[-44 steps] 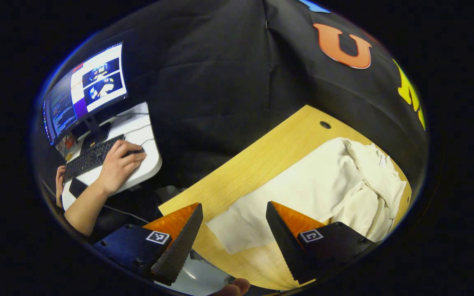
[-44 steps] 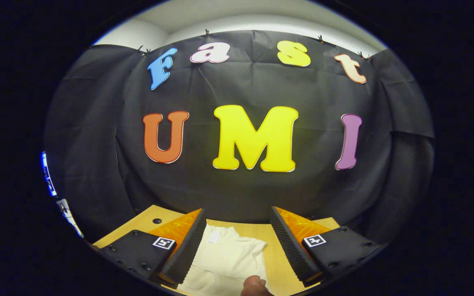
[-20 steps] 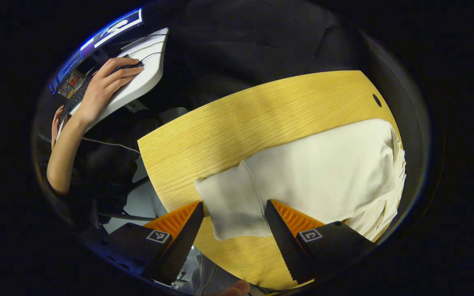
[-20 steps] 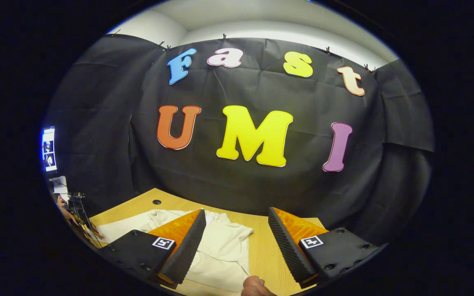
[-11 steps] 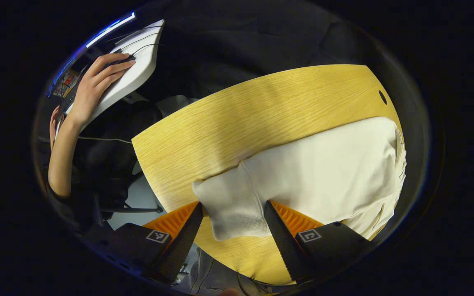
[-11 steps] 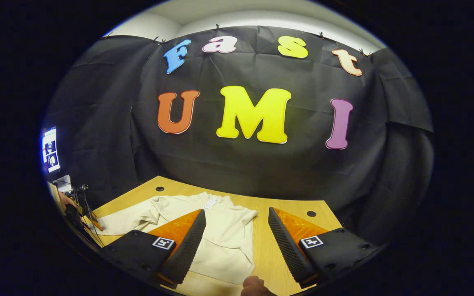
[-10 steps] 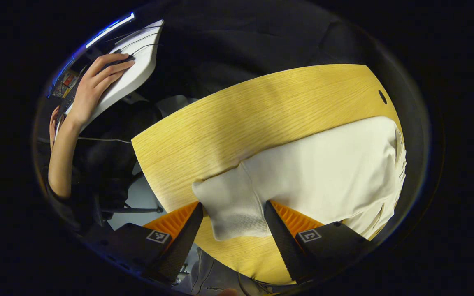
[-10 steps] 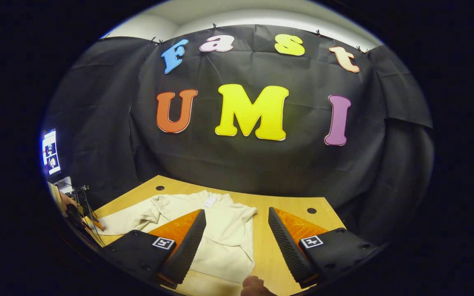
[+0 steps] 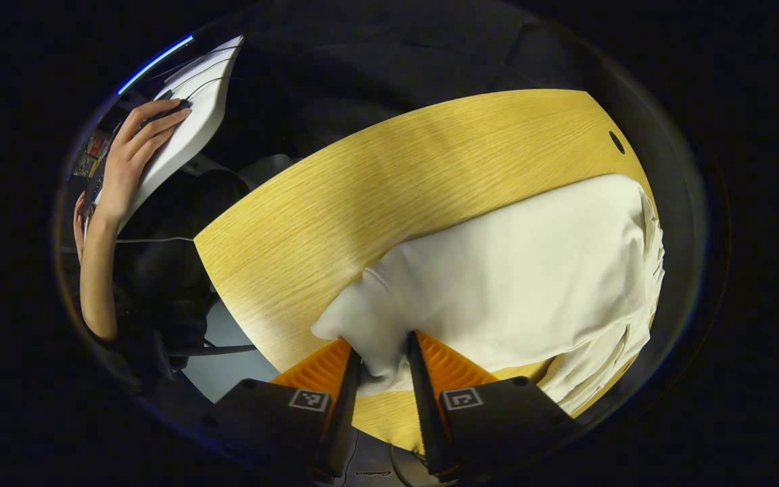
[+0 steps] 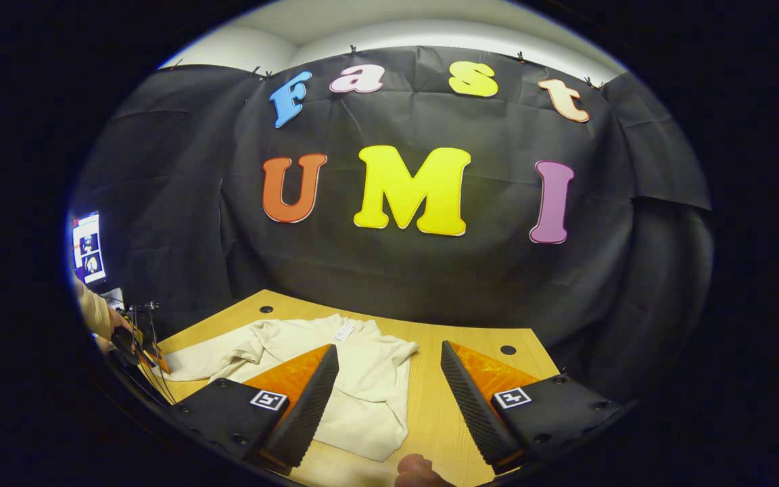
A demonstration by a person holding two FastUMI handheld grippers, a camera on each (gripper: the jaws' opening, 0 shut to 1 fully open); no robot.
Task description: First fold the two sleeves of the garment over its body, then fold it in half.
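A cream long-sleeved garment point(image 9: 518, 270) lies on the wooden table point(image 9: 362, 196), its body spread toward the right. One sleeve reaches to the near table edge, where my left gripper point(image 9: 384, 365) is shut on the bunched sleeve end point(image 9: 369, 325). In the right gripper view the garment point(image 10: 362, 379) lies with its collar and label toward the back wall, and the other sleeve is rumpled at the left. My right gripper point(image 10: 388, 348) hovers open above the garment's near right part, with nothing between its fingers.
A person's hand point(image 9: 139, 142) rests on a mouse on a white desk point(image 9: 186, 115) beyond the table's left end. A lit monitor point(image 10: 88, 250) stands there. Cable holes point(image 10: 508, 350) mark the table's back corners. A thumb point(image 10: 416, 470) shows below my right gripper.
My left gripper's fingers have closed from wide open onto the sleeve end, bunching the cloth. The right gripper has tilted down a little and stays open.
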